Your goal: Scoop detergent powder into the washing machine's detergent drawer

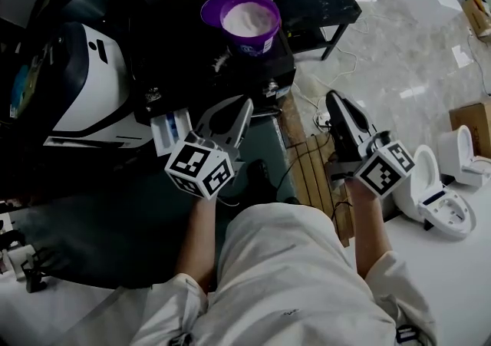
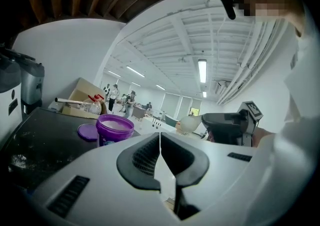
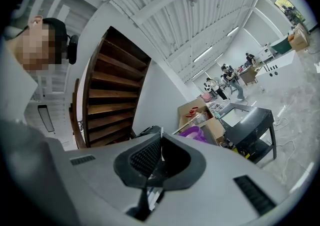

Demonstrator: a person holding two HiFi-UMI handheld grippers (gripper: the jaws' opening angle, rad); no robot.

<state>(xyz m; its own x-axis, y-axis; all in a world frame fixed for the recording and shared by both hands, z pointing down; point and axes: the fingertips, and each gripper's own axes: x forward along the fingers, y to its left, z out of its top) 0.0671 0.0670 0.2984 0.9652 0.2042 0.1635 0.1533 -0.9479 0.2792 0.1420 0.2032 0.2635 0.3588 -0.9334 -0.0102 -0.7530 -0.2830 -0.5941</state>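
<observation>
No lettering or numbers can be read anywhere.

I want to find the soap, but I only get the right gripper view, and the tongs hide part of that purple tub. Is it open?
Observer: Yes. In the head view the purple tub has no lid on, and it is filled with white powder.
Operator: Where is its lid?
Observer: The lid lies flat right beside the tub, on the same dark top, to the tub's left in the head view.
Operator: And where does the soap go in?
Observer: Into the detergent drawer. It is pulled out, just left of the left gripper in the head view.
</observation>
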